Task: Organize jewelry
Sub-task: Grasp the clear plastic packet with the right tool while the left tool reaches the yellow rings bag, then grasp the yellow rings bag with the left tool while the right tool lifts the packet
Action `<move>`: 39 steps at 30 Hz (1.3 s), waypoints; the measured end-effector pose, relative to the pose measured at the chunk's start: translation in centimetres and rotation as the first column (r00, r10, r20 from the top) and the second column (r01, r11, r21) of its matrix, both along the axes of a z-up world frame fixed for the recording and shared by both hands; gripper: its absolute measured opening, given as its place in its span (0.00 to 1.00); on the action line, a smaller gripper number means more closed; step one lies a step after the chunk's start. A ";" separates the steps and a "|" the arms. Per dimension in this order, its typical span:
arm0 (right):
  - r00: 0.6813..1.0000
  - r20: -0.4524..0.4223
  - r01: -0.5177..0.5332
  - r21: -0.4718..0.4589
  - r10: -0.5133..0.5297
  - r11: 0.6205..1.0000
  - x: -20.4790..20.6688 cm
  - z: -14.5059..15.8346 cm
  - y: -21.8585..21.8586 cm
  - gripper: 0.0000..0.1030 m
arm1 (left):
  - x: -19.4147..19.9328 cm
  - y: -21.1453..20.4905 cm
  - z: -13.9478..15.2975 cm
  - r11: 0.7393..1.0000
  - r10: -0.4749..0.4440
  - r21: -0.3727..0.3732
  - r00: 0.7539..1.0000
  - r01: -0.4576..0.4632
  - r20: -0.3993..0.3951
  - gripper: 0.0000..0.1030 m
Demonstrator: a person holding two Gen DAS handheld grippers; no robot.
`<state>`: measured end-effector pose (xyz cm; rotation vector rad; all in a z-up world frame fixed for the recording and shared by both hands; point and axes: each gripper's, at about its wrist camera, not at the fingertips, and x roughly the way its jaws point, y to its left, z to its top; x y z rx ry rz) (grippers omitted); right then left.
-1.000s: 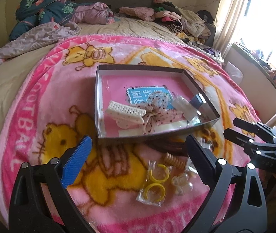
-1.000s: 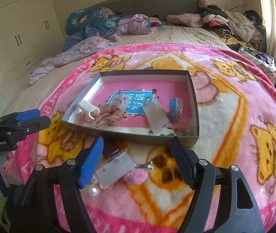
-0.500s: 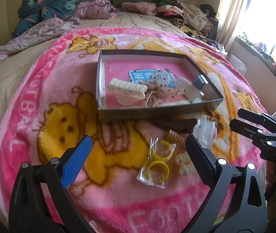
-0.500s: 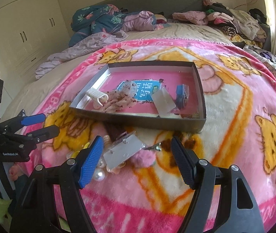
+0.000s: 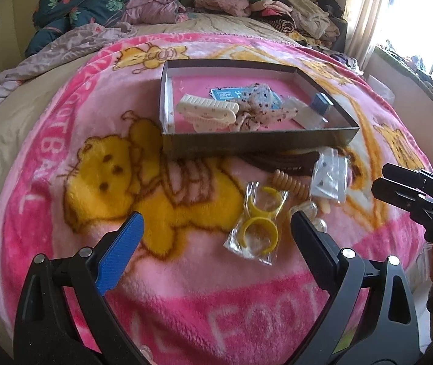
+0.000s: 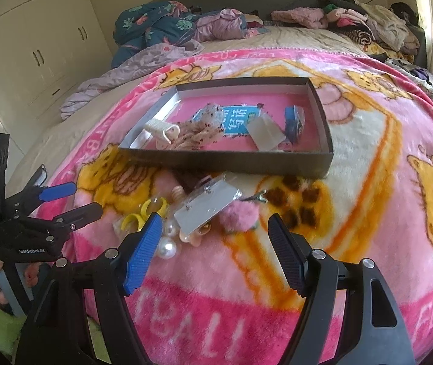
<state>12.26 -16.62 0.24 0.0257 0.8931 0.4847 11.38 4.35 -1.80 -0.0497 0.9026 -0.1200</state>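
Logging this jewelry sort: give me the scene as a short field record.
surface: pink cartoon blanket on a bed
box: shallow open box
in box: cream hair clip, spotted fabric bow
outside box: bagged yellow rings, pearls, pink pompom clip
left tongs: open, empty
right tongs: open, empty, above the loose pile

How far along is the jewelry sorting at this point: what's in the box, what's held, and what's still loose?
Partly done. The shallow dark cardboard box already holds a cream hair claw clip, a spotted fabric bow and a small blue box. Nothing is in hand: left gripper and right gripper are open. Left on the pink blanket: bagged yellow rings, pearl beads, pink pompom clip.
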 end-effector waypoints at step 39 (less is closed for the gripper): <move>0.983 -0.167 0.098 0.156 -0.072 0.983 3.7 -3.7 0.4 0.07 | 3.0 -4.0 -5.0 0.986 -0.157 0.038 0.983 0.161 -0.095 0.47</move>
